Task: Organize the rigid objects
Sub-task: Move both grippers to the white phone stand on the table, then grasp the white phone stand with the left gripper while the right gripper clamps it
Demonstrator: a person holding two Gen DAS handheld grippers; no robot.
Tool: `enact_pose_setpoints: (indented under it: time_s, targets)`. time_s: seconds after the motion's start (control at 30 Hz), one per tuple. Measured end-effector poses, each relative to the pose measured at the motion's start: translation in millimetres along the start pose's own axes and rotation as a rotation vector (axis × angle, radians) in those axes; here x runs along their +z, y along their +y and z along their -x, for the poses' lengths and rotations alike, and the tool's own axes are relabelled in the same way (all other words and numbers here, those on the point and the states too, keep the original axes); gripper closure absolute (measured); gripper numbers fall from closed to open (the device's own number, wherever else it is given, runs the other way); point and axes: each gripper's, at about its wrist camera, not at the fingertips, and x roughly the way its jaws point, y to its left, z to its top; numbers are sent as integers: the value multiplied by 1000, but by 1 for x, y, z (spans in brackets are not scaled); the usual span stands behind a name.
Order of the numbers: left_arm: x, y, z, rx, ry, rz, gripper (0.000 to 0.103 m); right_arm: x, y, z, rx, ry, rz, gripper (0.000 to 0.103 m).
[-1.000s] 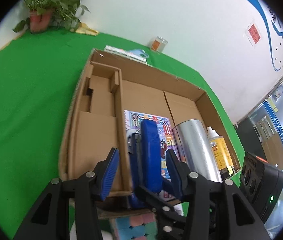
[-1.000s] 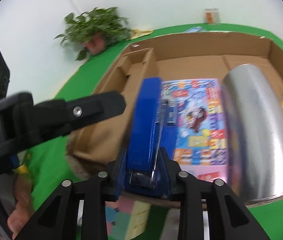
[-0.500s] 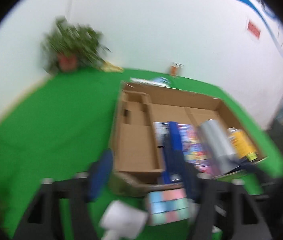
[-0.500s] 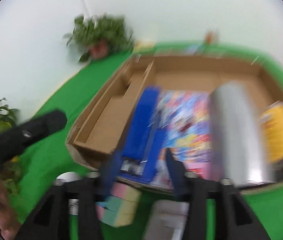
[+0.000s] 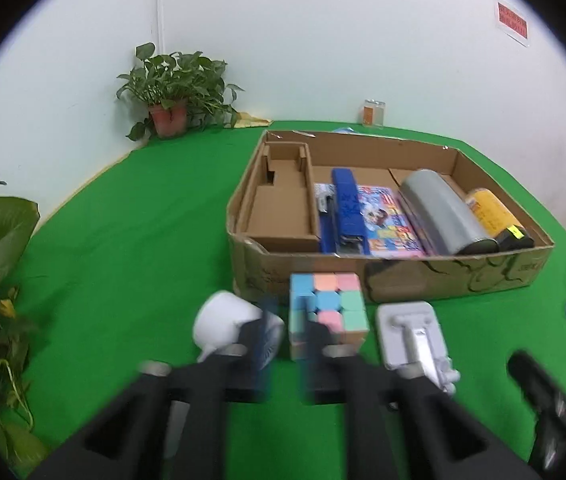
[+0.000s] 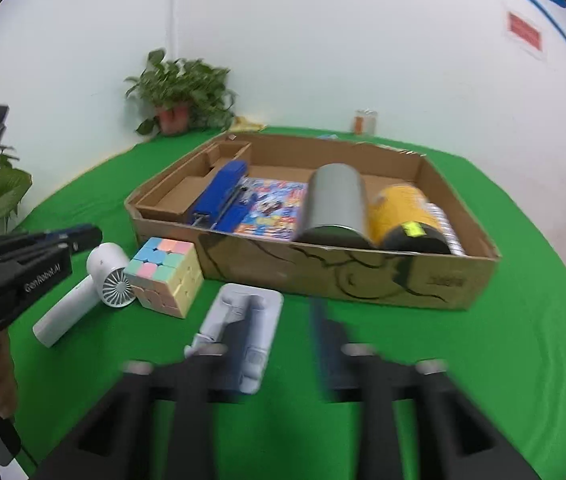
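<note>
In the left wrist view, the left gripper (image 5: pixel 285 354) is seen above the green worktop (image 5: pixel 123 248), just in front of the pastel puzzle cube (image 5: pixel 327 312). Its jaws are closing, but nothing is held between them; the cube is probably aimed at as the next thing. A white handheld fan (image 5: pixel 229 326) and a grey stand (image 5: pixel 415 338) are laid beside the cube, outside the cardboard box (image 5: pixel 403 280). Inside the box, a blue stapler (image 5: pixel 347 210), a colourful booklet (image 5: pixel 389 224), a silver can (image 5: pixel 443 210) and a yellow bottle (image 5: pixel 489 210) are laid side by side, so that space is saved.

In the right wrist view, the right gripper (image 6: pixel 279 344) is held wide, its jaws opening and empty, over the grey stand (image 6: pixel 251 312). The cube (image 6: pixel 167 276) and fan (image 6: pixel 83 288) are not yet packed.
</note>
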Motion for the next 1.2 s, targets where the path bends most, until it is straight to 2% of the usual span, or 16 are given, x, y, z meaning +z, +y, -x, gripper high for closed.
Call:
enact_pose_setpoints:
  time_s: [0.03, 0.07, 0.13, 0.2, 0.37, 0.47, 0.53, 0.7, 0.87, 0.9, 0.93, 0.97, 1.0, 1.17, 1.2]
  targets:
    - [-1, -2, 1, -5, 11, -4, 10, -4, -4, 6, -5, -40, -7, 0]
    - [-3, -5, 5, -19, -6, -6, 1, -6, -6, 8, -6, -49, -2, 0]
    - [-10, -9, 16, -48, -50, -16, 1, -10, -8, 5, 21, -25, 4, 0]
    - [-14, -12, 15, -52, -14, -30, 1, -16, -9, -2, 70, 25, -8, 1]
    - [-34, -1, 7, -52, 92, 17, 1, -32, -6, -34, 171, 183, -44, 1]
    - [-48, 5, 9, -19, 105, 26, 1, -43, -2, -64, 145, 311, -51, 1]
    - [-54, 9, 12, -1, 103, 29, 1, -47, 1, -81, 138, 362, -64, 1]
    - [-59, 18, 14, 6, 111, 53, 1, -42, 16, -101, 162, 358, -38, 1]
    - [-57, 22, 11, -38, 130, 74, 1, -39, 30, -113, 148, 319, 23, 17]
    - [-56, 23, 10, -63, 138, 85, 1, -39, 30, -111, 160, 312, 24, 25]
    - [-55, 24, 9, -86, 146, 97, 1, -38, 29, -108, 172, 301, 26, 38]
    - [-55, 25, 7, -113, 158, 116, 1, -39, 27, -105, 179, 292, 26, 40]
    - [-55, 26, 6, -131, 165, 129, 1, -40, 24, -101, 184, 288, 13, 46]
    - [-60, 20, -1, -254, 228, 181, 1, -53, 7, -78, 211, 297, 7, 49]
    - [-61, 16, -3, -302, 250, 191, 1, -56, 4, -72, 219, 303, 10, 49]
